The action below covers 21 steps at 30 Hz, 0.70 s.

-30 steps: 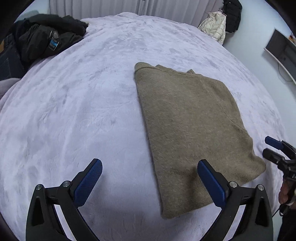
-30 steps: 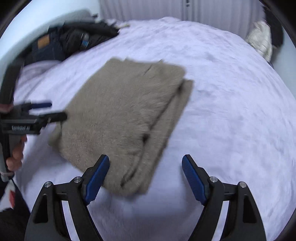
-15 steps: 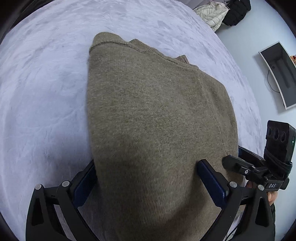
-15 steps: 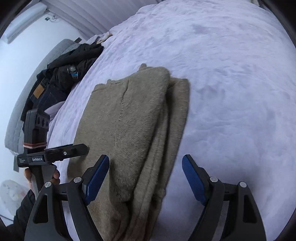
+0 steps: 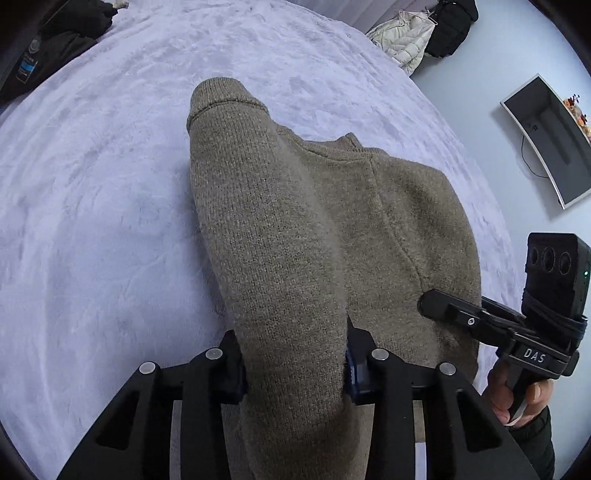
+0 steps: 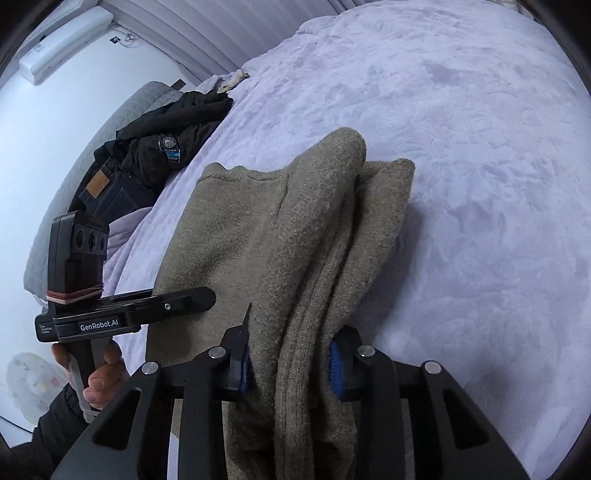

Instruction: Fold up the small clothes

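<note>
An olive-brown knit sweater [image 5: 388, 229] lies folded on the lilac bedspread [image 5: 92, 206]. My left gripper [image 5: 293, 363] is shut on the sweater's near left edge, which bunches up between its blue pads. My right gripper [image 6: 291, 363] is shut on the sweater's [image 6: 258, 236] near right edge, with several layers pinched between its pads. The right gripper also shows in the left wrist view [image 5: 480, 319], and the left gripper shows in the right wrist view [image 6: 177, 304]. The far part of the sweater rests on the bed.
Dark clothes [image 6: 159, 155] are piled at the bed's far left edge. A white and a black jacket [image 5: 417, 29] hang beyond the far right corner. A monitor [image 5: 550, 140] stands by the wall at right.
Both grippers moved in over the sweater's near edge and shut on it. The near edge now bunches up and lifts between the pads.
</note>
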{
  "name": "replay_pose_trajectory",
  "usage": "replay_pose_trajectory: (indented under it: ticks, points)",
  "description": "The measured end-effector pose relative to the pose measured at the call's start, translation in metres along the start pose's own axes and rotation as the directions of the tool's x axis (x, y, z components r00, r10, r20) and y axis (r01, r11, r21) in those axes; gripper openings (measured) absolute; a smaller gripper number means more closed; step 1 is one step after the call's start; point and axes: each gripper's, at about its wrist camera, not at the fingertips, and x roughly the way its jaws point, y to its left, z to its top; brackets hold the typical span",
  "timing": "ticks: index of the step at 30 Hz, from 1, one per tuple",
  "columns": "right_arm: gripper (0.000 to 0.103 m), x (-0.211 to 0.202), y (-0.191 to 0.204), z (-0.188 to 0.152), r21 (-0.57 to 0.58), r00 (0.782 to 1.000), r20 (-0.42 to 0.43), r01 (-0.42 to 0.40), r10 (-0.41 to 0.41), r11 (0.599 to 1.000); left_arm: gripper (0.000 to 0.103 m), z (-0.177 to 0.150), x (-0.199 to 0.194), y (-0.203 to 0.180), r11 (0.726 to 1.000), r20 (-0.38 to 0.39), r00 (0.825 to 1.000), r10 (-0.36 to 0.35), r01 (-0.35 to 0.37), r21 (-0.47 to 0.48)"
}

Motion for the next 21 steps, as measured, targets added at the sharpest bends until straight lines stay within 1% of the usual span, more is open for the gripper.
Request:
replay_pose_trajectory:
  ticks: [2,6,9,13,17,21]
  points:
    - [0.034,-0.011,0.012,-0.002,-0.010,1.000,0.010,-0.013,0.014,1.000,0.040,-0.005,-0.014,-0.006,1.000,0.004,1.000,0.003,-0.003,0.013]
    - [0.034,-0.032,0.043,-0.011,-0.057,1.000,0.012,-0.010,0.011,0.998,0.040,-0.021,-0.048,-0.007,1.000,0.008,1.000,-0.009,0.009,0.025]
    - [0.034,-0.046,0.061,-0.023,-0.075,0.999,0.009,-0.032,0.032,0.997,0.040,-0.042,-0.071,-0.010,0.999,0.025,1.000,-0.010,0.009,0.046]
    - [0.034,-0.059,0.088,-0.048,-0.123,0.998,0.008,-0.058,0.060,0.991,0.040,-0.077,-0.097,-0.008,0.998,0.043,0.999,0.002,-0.004,0.063]
    - [0.034,-0.059,0.101,-0.076,-0.133,0.996,-0.011,-0.090,0.090,0.987,0.040,-0.110,-0.107,0.004,0.999,0.038,0.999,-0.002,0.001,0.041]
    - [0.034,-0.052,0.105,-0.099,-0.137,0.995,-0.039,-0.101,0.097,0.985,0.040,-0.133,-0.102,0.015,0.999,0.035,0.999,-0.007,0.006,0.033]
